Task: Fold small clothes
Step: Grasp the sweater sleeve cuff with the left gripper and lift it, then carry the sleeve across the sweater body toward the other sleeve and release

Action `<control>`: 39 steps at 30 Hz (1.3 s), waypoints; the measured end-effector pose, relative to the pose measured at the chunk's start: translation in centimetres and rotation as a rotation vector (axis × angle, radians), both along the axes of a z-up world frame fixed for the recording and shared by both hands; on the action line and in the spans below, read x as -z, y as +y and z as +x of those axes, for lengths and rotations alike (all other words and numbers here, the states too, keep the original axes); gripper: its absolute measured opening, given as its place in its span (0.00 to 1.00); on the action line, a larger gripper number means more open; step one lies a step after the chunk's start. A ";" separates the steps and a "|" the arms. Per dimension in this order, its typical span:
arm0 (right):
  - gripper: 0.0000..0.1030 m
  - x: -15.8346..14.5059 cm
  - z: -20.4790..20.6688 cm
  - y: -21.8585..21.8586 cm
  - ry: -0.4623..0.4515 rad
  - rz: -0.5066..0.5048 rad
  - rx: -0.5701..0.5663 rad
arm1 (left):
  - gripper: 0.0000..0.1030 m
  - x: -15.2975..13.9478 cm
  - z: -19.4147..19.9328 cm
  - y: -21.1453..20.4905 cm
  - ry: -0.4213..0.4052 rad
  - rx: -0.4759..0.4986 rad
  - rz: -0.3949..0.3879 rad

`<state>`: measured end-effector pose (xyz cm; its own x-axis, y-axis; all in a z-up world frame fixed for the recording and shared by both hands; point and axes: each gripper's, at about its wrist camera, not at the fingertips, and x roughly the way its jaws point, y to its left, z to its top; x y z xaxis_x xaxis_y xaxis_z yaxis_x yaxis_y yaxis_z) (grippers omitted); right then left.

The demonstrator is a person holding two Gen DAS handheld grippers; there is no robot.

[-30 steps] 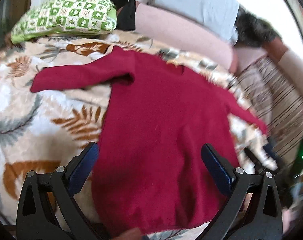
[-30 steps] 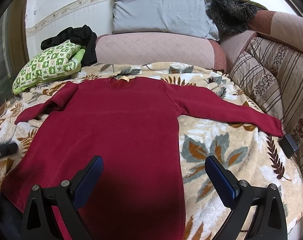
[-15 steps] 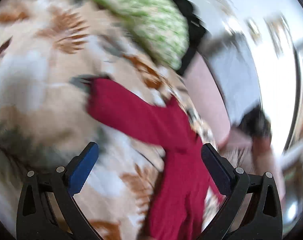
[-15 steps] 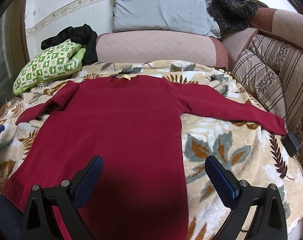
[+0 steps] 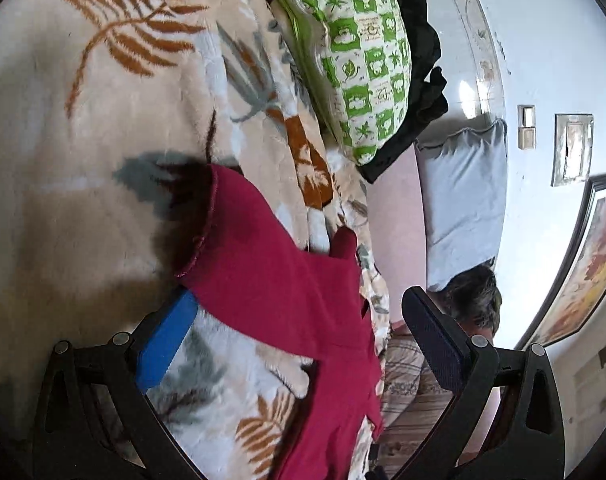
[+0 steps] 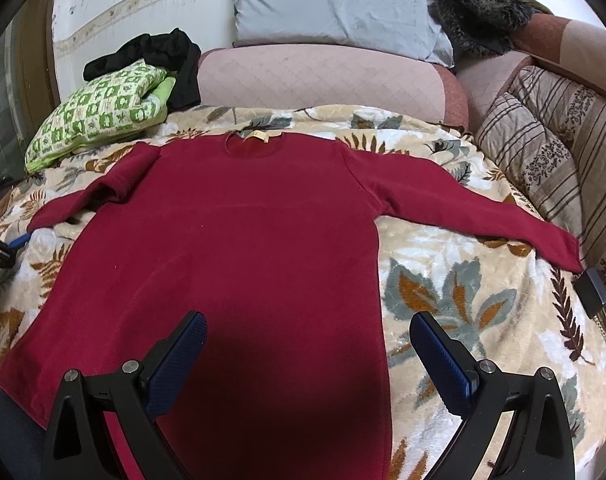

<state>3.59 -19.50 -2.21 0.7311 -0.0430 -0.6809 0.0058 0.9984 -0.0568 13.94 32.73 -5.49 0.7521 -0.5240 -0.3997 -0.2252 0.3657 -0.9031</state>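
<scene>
Now at sleeve pickup, by judgement: red sweater [image 6: 239, 248] flat and face-up on leaf-print blanket [image 6: 455, 304], collar toward 12 o'clock, both sleeves stretched out, hem toward 6 o'clock. Left gripper [image 5: 299, 340] rolled sideways, jaws spread wide, straddling left sleeve [image 5: 259, 264] just behind the cuff [image 5: 205, 228]; lower blue finger [image 5: 167, 344] slipped beneath the cloth edge against the blanket, upper finger clear above; nothing pinched yet. Right gripper [image 6: 307, 360] also spread, holding nothing, hanging over the lower body panel near the right side seam at 6 o'clock. Green checked pillow [image 6: 99, 112] and black garment [image 6: 159, 56] at 10 to 11 o'clock, well clear of the sleeve's likely path. To do well: slide lower finger further under so only the sleeve layer is caught, not blanket pile; close near the cuff, full pad width; lift just enough to free the cloth, then carry across the chest toward 3 o'clock, laying flat. Small bunching visible at the left shoulder [image 6: 123, 184]; smoothing worthwhile before the fold sets. Risk, judged: plush pile snagging in the pinch.
</scene>
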 end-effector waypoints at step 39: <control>0.98 -1.0 -0.3 -1.3 -0.026 0.077 0.028 | 0.05 -19.6 -0.7 -1.0 -0.299 -0.193 0.498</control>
<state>3.30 -20.76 -1.19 0.7476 -0.0117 -0.6640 0.0343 0.9992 0.0210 13.27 31.69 14.09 0.9322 -0.1713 -0.3189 -0.0929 0.7383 -0.6681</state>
